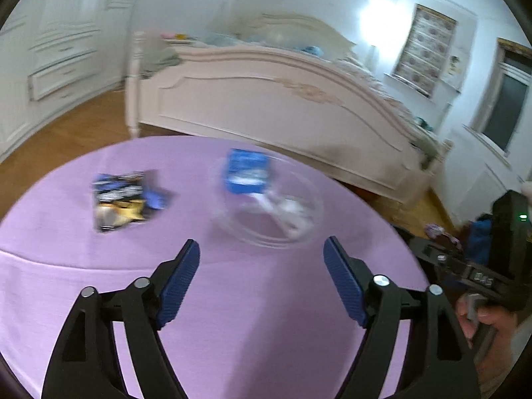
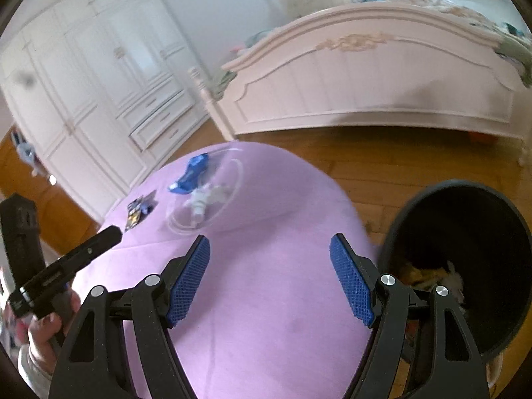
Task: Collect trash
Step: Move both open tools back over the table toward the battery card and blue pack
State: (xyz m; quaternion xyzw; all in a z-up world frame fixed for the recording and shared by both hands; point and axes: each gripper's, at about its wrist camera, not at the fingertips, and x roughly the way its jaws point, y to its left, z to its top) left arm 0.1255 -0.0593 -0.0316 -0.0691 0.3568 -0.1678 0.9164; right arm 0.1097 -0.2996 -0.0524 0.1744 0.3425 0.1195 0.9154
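Purple-clothed surface [image 1: 232, 299] is lying under both grippers, left gripper [image 1: 261, 277] and right gripper [image 2: 270, 276] hovering with jaws wide apart, gripping nothing. Ahead of the left jaws a snack wrapper [image 1: 121, 201] is lying left, a clear bowl [image 1: 269, 206] of trash sitting just beyond; a black bin [image 2: 465, 259] is standing right of the right jaws.

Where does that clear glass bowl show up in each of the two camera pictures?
Left wrist view: the glass bowl sits right of centre on the purple tablecloth, a blue packet leaning in it.
Right wrist view: the bowl lies left of centre, near the cloth's far edge.
Shared landmark: the dark snack wrapper lying just left of the bowl.
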